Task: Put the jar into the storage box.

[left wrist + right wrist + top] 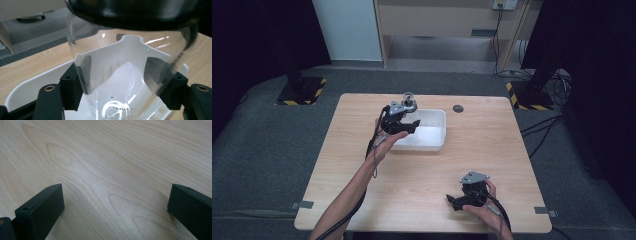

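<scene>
Glass, clear and tall with a dark lid, the jar (130, 75) sits clamped between the jaws of our left gripper (399, 122) directly above the white plastic rectangular tub (439, 131), while our right gripper (468, 196) rests wide open and empty on the wooden desk (492, 145), well apart.

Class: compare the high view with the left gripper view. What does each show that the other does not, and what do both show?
High view alone: the right gripper, jaws apart, low over the wooden table, and a dark round disc beyond the tub. Left gripper view alone: printed markings on the glass and its dark band at the top. Both: the left gripper clamped on the clear glass jar above the white tub.
</scene>
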